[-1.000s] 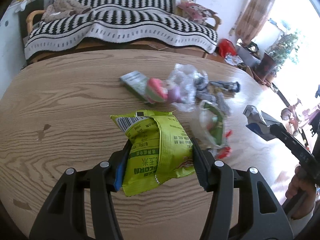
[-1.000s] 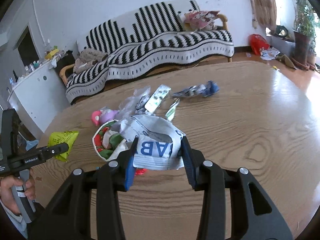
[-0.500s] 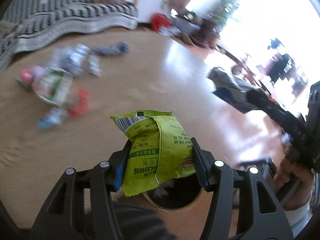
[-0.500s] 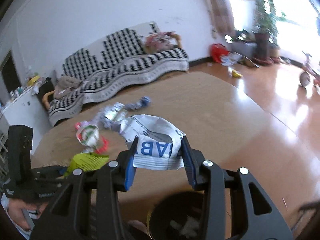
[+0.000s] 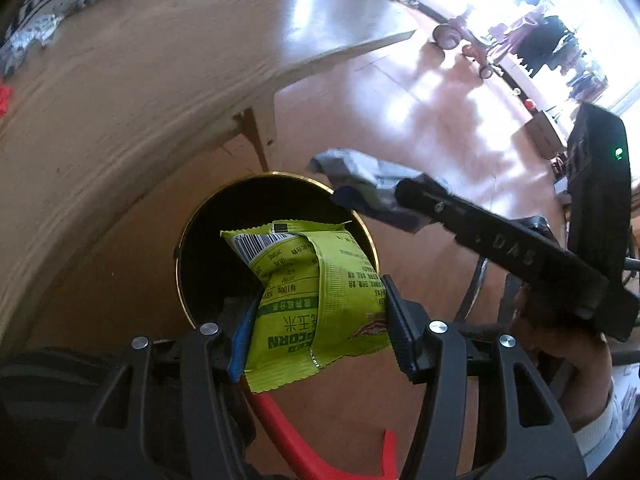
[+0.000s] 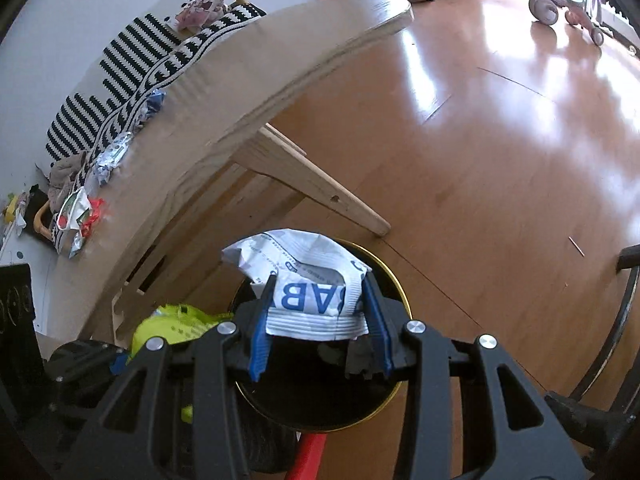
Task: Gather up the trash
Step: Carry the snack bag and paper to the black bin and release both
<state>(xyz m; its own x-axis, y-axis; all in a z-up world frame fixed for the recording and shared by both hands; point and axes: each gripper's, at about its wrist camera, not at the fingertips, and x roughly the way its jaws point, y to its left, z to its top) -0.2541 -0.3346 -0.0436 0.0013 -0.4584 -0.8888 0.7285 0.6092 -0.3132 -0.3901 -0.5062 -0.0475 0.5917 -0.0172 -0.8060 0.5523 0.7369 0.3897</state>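
While my left claw [image 5: 320, 328] tips steeply downward, its pads pinch the green snack bag [image 5: 316, 292] by its sides, and the bag hangs right over the dark mouth of the gold-rimmed bin [image 5: 182, 240] on the floor. My right claw [image 6: 320, 320] slants down over the same bin [image 6: 402, 292], pinching a crumpled white wrapper [image 6: 308, 284] with blue letters, my right hand [image 5: 560, 344] gripping the handle behind it. Farther off, more wrappers [image 6: 86, 208] lie along the edge of the round wooden table [image 6: 248, 80], with the striped sofa [image 6: 132, 48] beyond it.
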